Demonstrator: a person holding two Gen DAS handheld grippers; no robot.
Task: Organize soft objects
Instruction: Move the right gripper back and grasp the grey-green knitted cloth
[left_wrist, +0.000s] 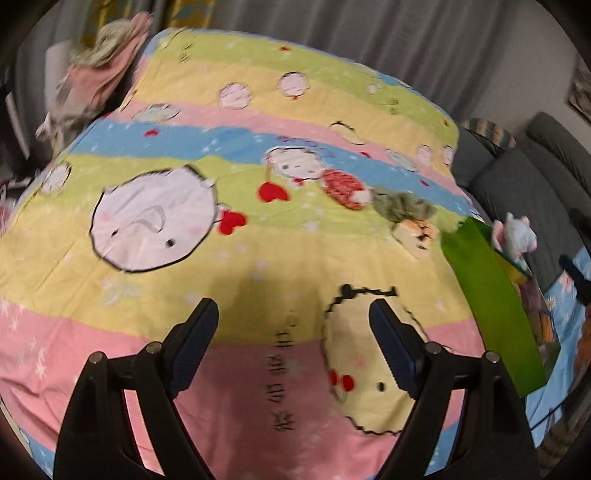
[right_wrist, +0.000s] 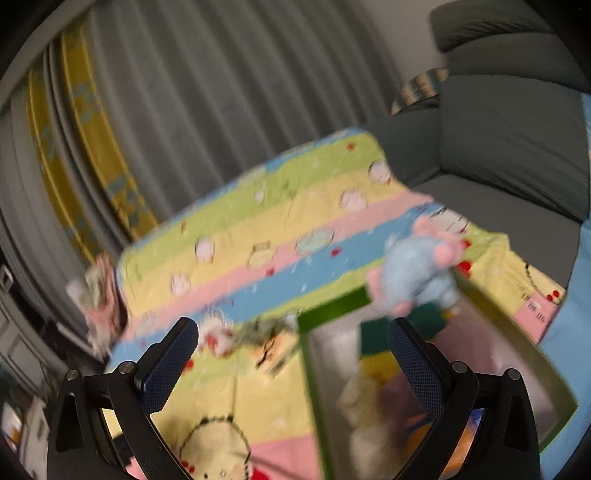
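Observation:
A green-walled box stands at the right edge of the cartoon-print blanket; it also shows in the right wrist view with several soft toys inside. A light blue and pink plush rests on the box's far rim, also in the left wrist view. On the blanket lie a red patterned toy, a green fuzzy toy and an orange-and-white toy. My left gripper is open and empty above the blanket. My right gripper is open and empty above the box's near-left corner.
A grey sofa runs along the right, seen also in the right wrist view. Grey curtains hang behind. A heap of pink and green cloth lies off the blanket's far left corner.

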